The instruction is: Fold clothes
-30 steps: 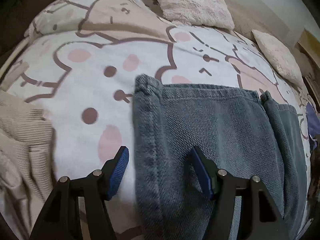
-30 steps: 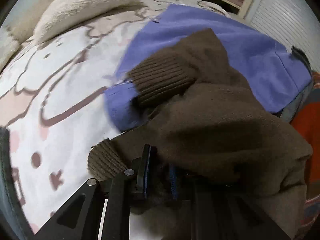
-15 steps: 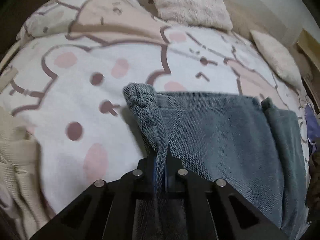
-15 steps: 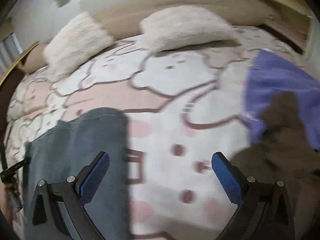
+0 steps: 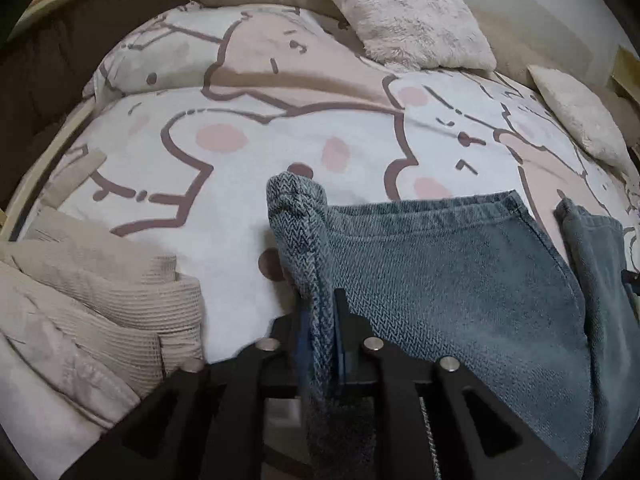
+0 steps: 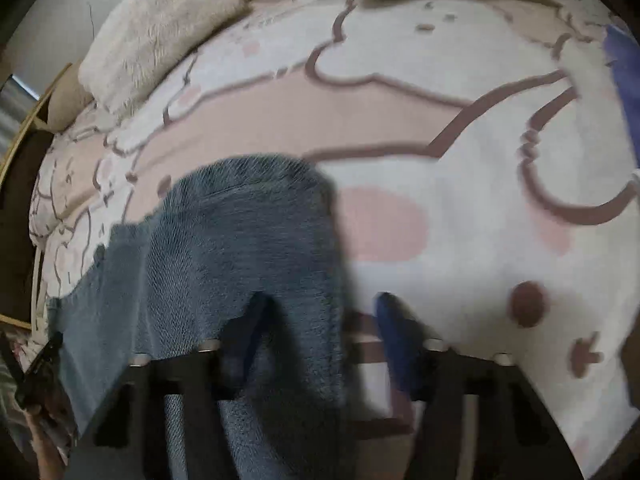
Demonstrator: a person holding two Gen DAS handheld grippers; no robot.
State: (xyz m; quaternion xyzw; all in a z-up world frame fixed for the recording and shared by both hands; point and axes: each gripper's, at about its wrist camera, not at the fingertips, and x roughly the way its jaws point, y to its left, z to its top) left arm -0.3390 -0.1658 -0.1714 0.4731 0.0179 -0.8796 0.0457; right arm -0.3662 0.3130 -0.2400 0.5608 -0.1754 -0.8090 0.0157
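Now: left gripper pinches grey garment's edge, likely to lift | right gripper closing astride opposite edge, ungripped.

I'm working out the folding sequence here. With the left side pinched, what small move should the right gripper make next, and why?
Probably let the right gripper finish closing on the grey garment. The garment's right edge already lies between its closing fingers, while the left gripper clamps a bunched left edge. With both sides held, the garment could be lifted evenly for a fold.
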